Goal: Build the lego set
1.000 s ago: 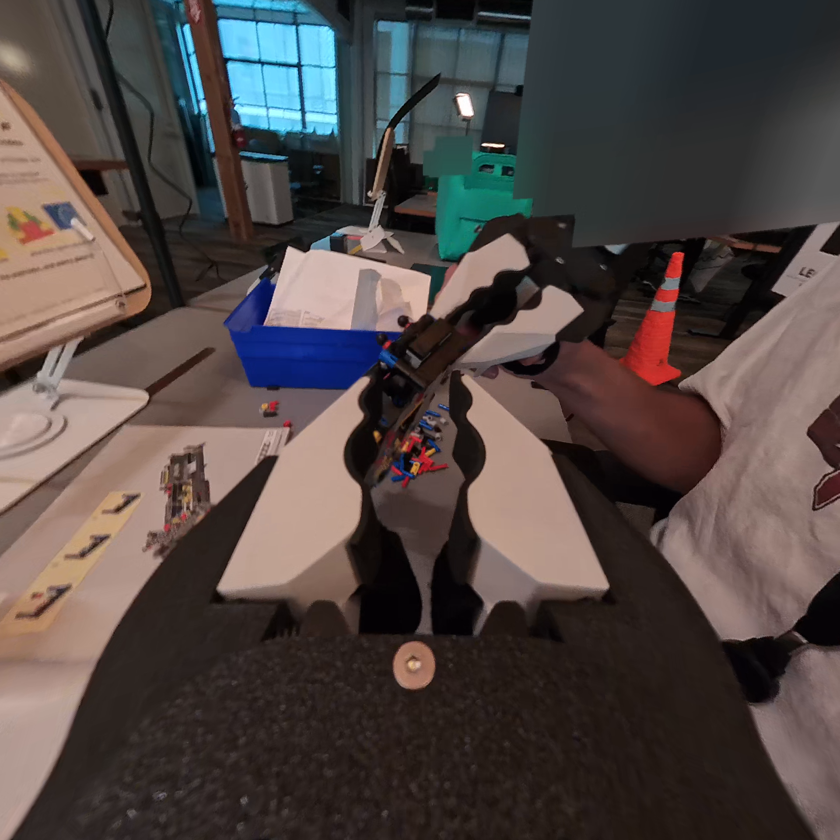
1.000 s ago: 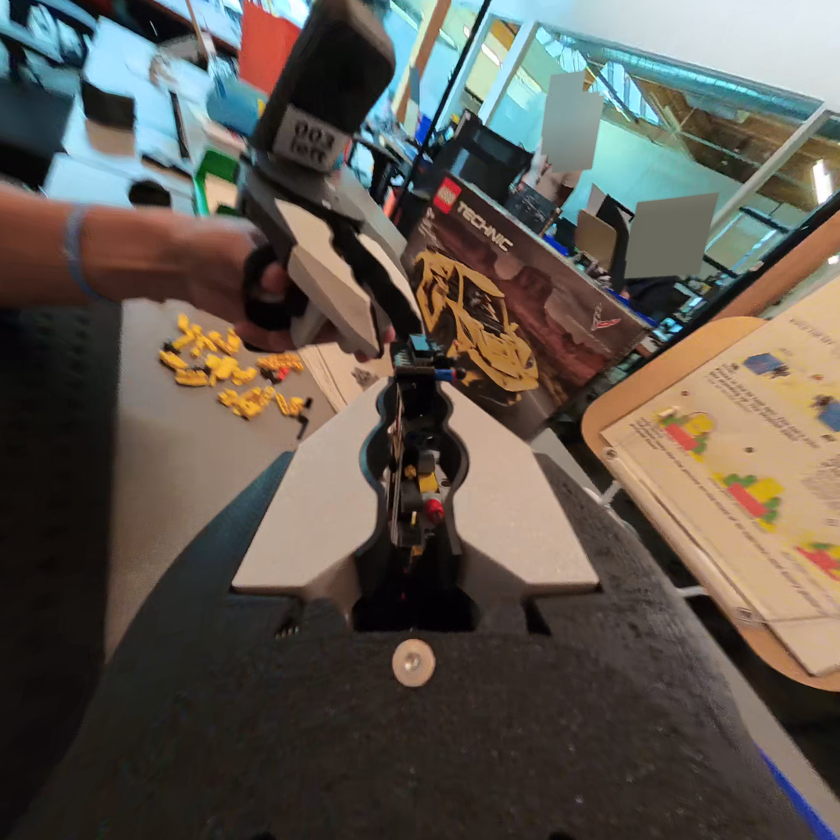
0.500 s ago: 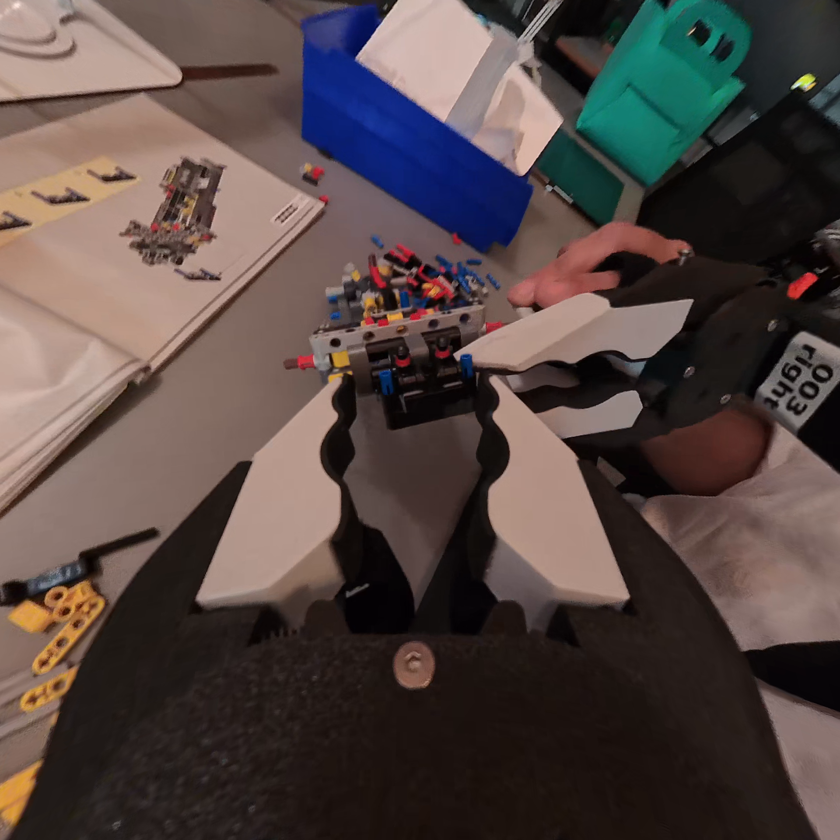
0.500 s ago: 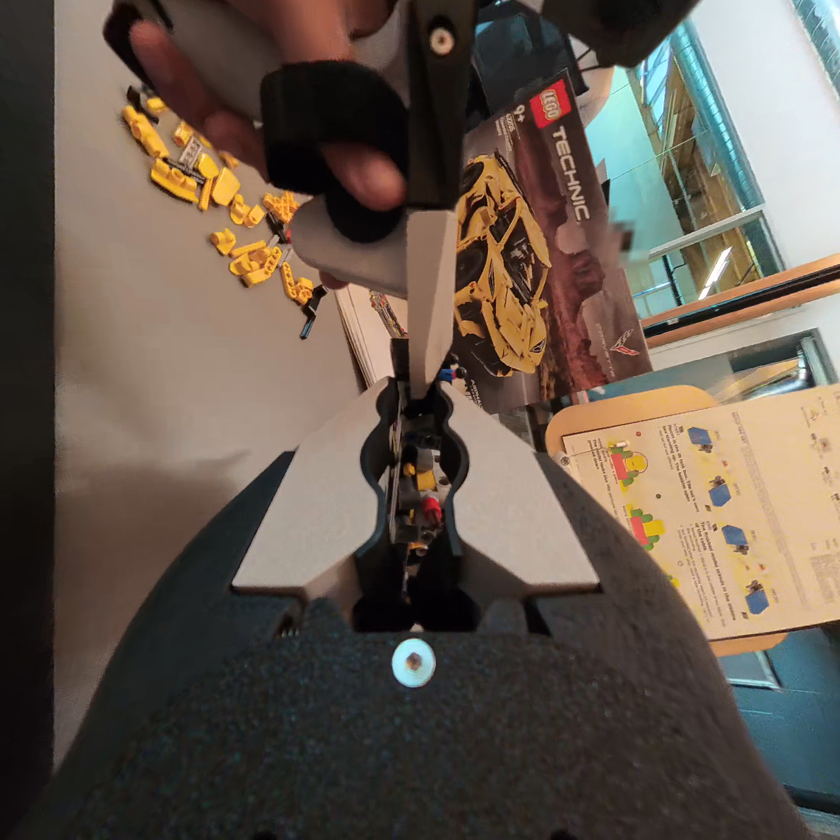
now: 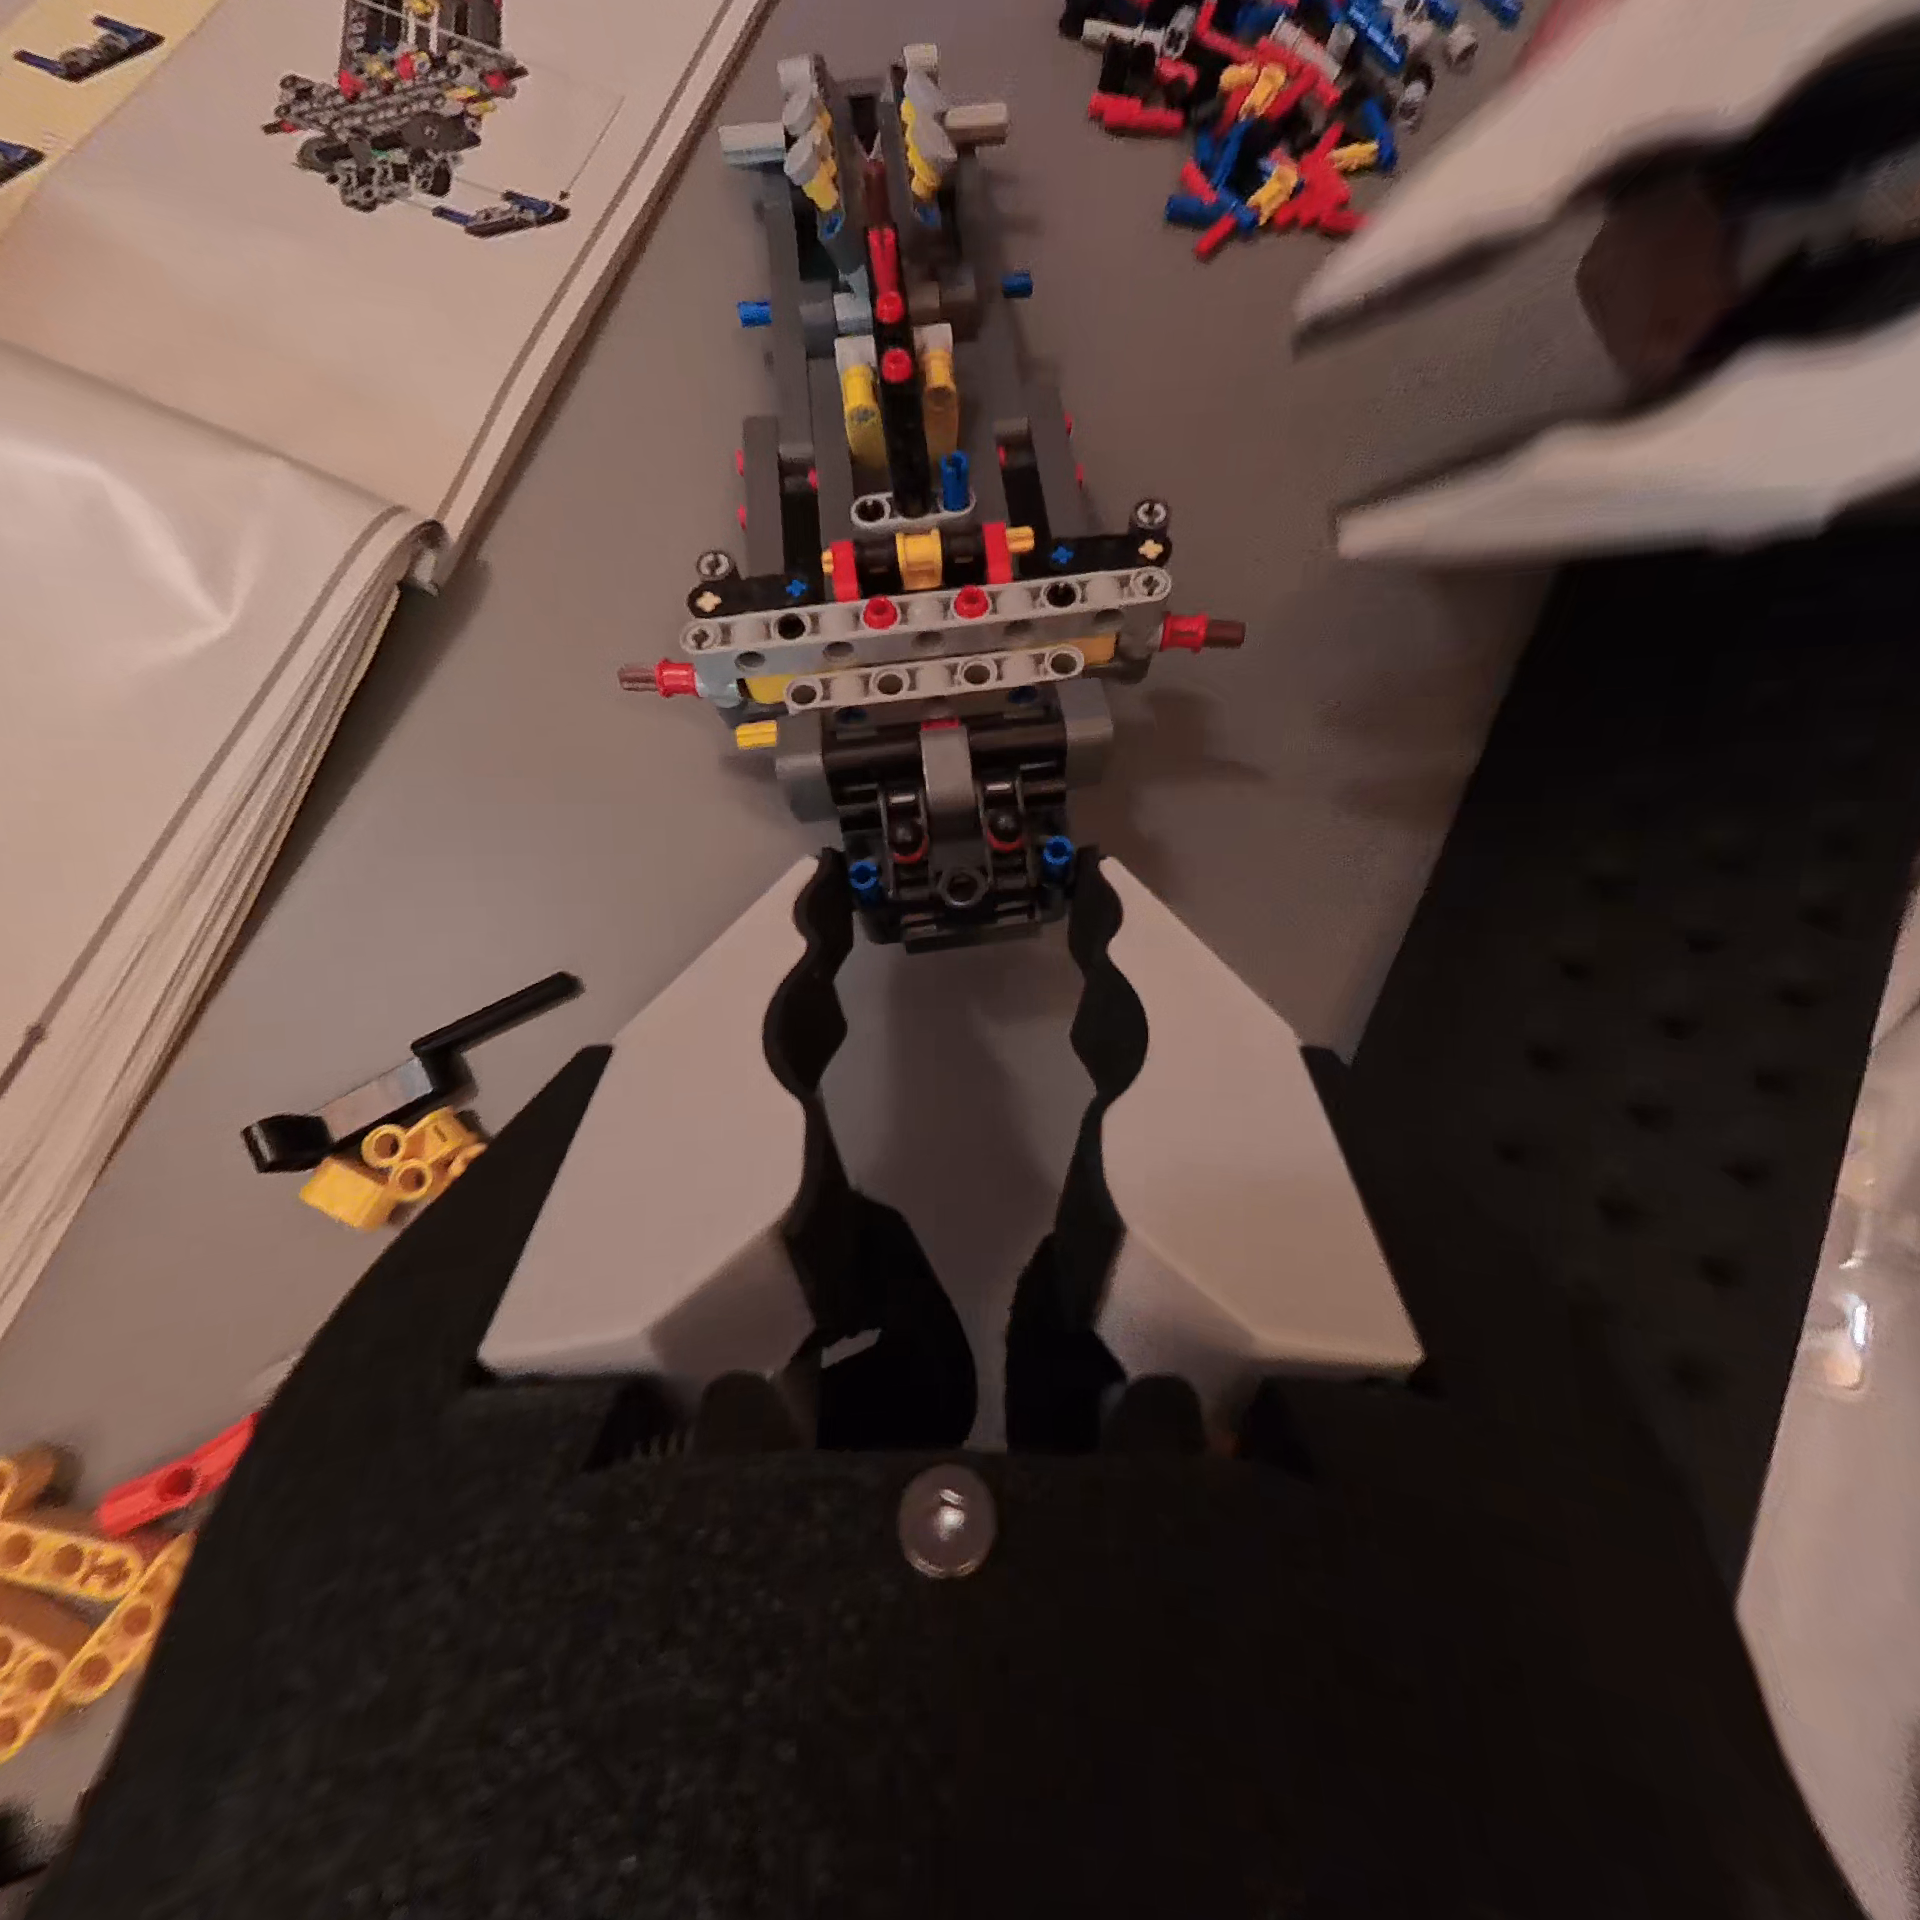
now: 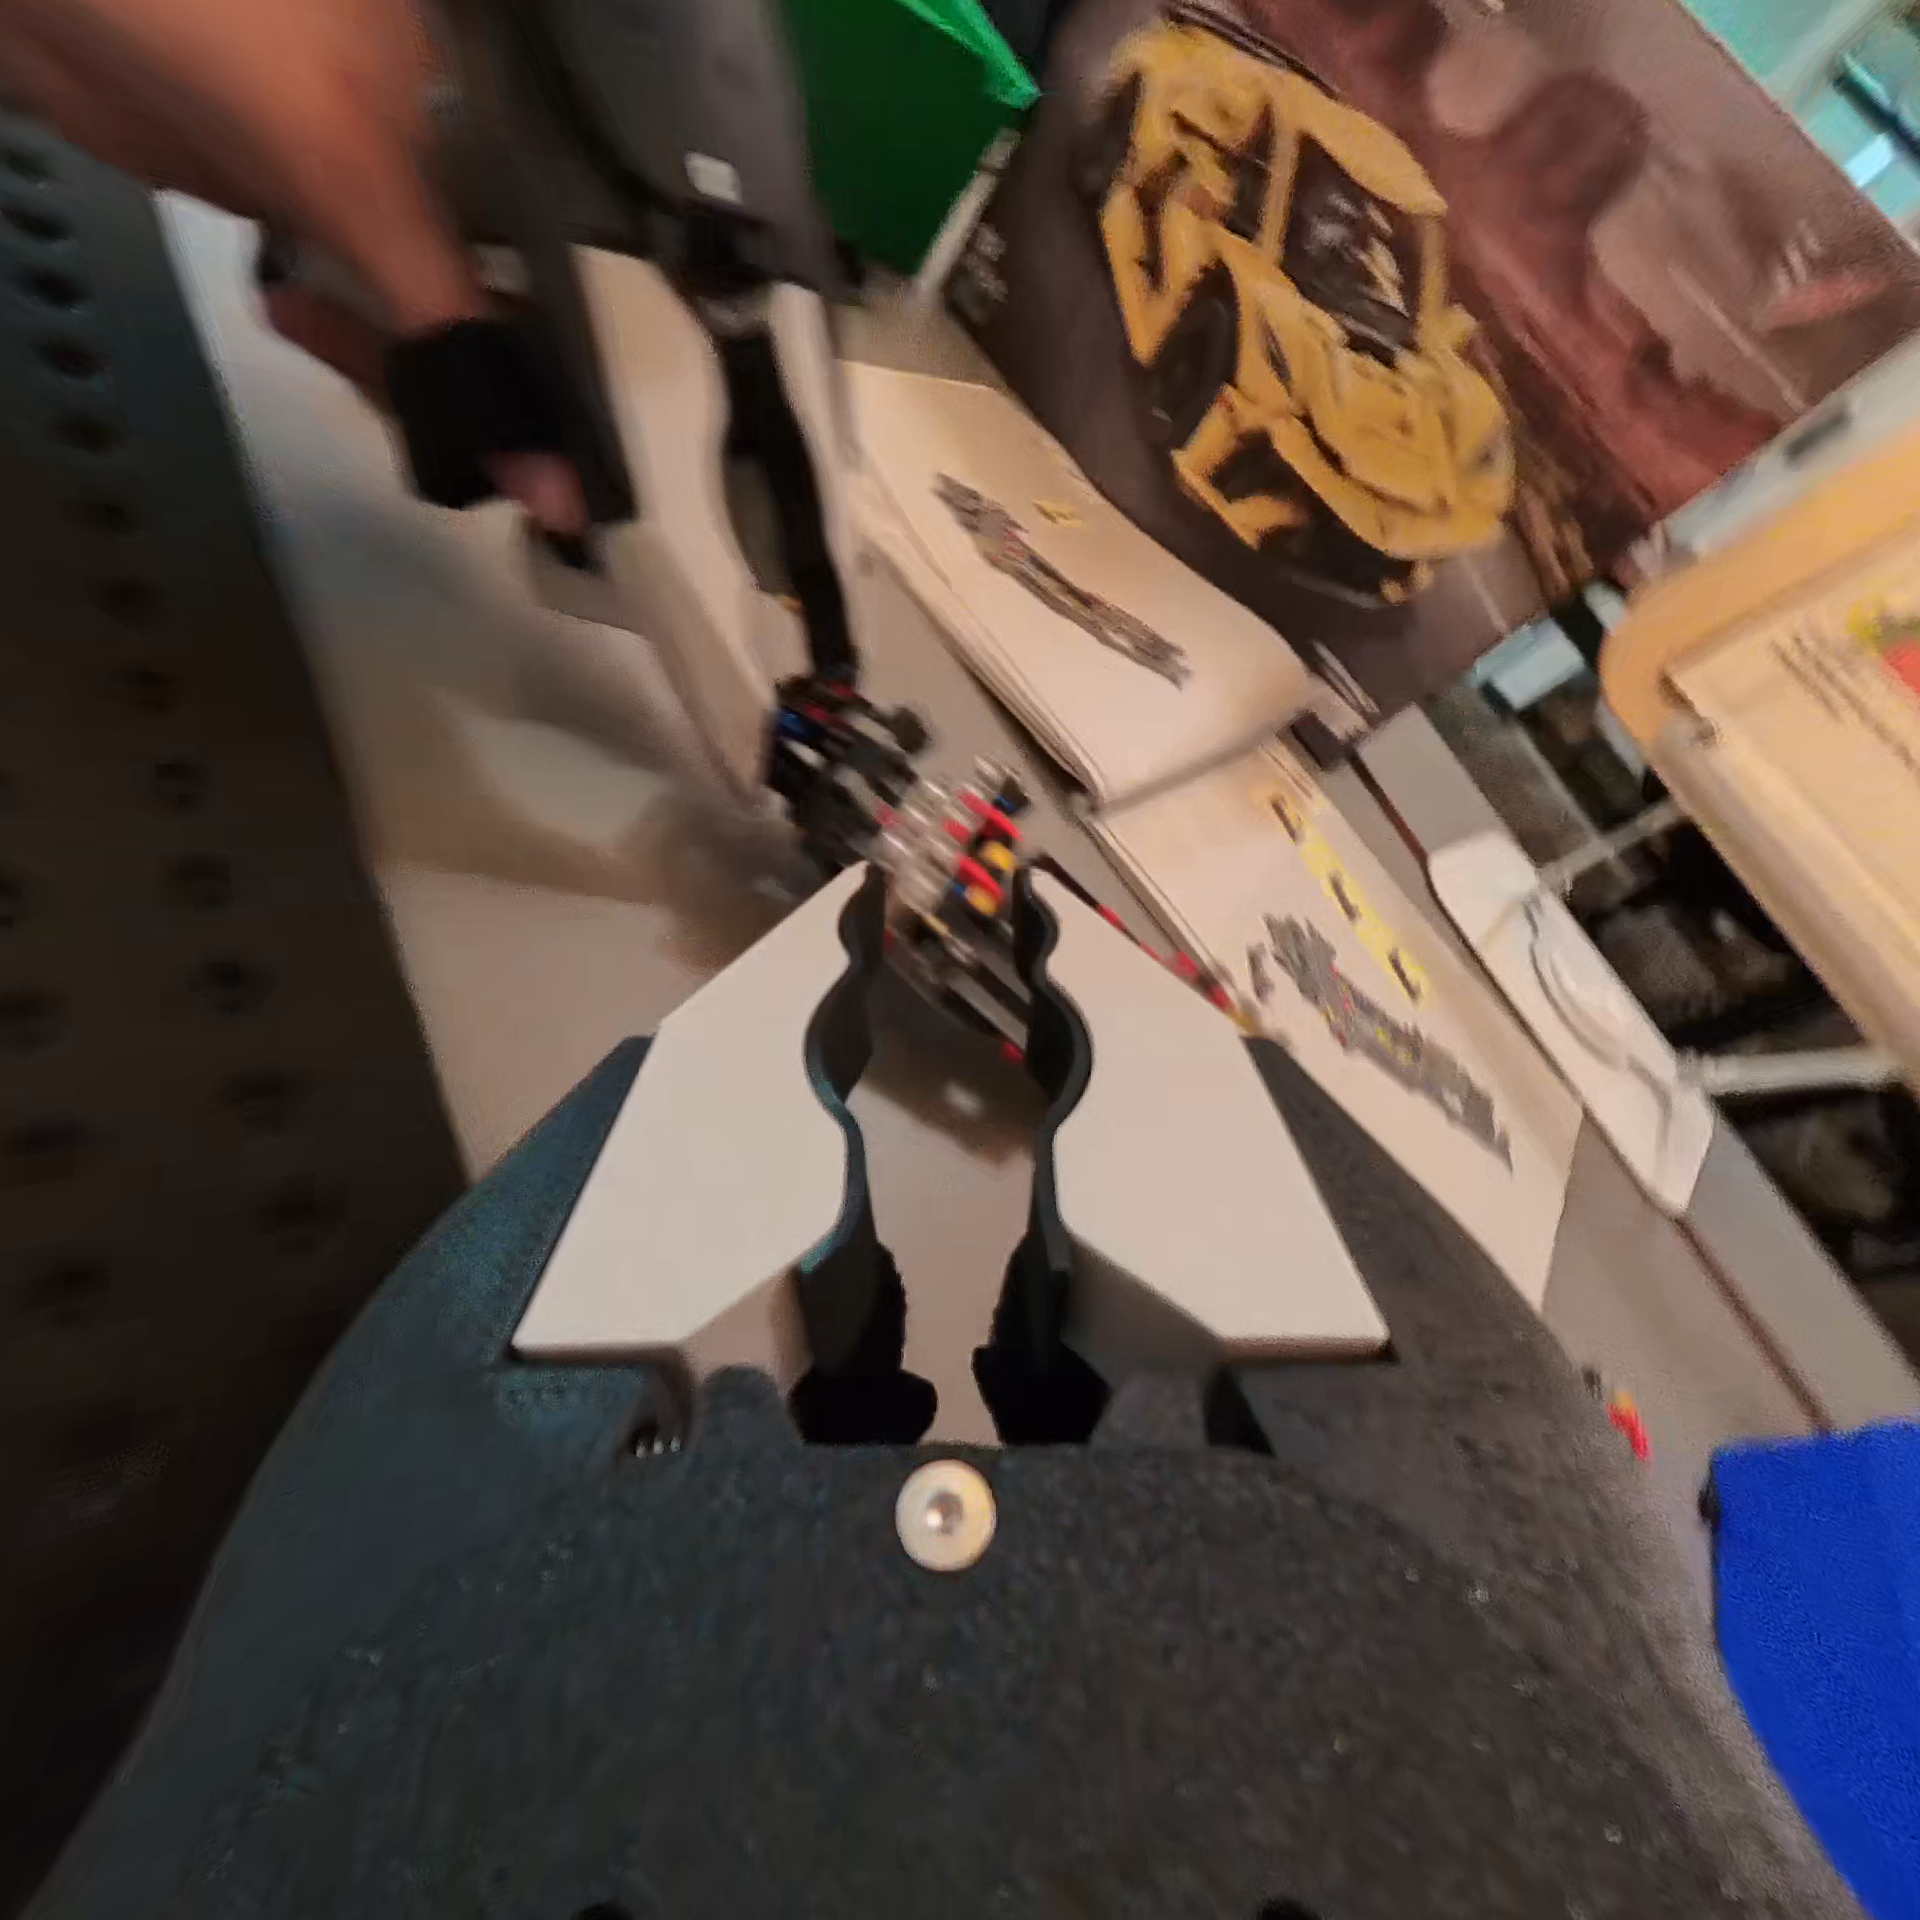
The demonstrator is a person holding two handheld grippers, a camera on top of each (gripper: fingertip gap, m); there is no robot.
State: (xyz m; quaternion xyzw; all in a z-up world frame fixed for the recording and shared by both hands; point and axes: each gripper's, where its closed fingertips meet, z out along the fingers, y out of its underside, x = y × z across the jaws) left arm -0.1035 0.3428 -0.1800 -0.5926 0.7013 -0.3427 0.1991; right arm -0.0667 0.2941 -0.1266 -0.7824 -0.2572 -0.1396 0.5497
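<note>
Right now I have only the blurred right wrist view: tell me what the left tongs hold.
Observer: The left tongs clasp the black end of the lego chassis.
Operator: Find me loose pins.
Observer: A pile of red and blue pins lies on the table past the chassis's far end.
Operator: Now locate yellow beams.
Observer: Yellow beams lie close beside the left tongs' body, on the side of the open manual.

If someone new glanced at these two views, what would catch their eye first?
Probably the half-built lego chassis, lying lengthwise on the grey table with its near black end between the left gripper fingertips. Next, the box with the yellow car standing at the back in the right wrist view, and the open instruction booklet left of the chassis.
</note>
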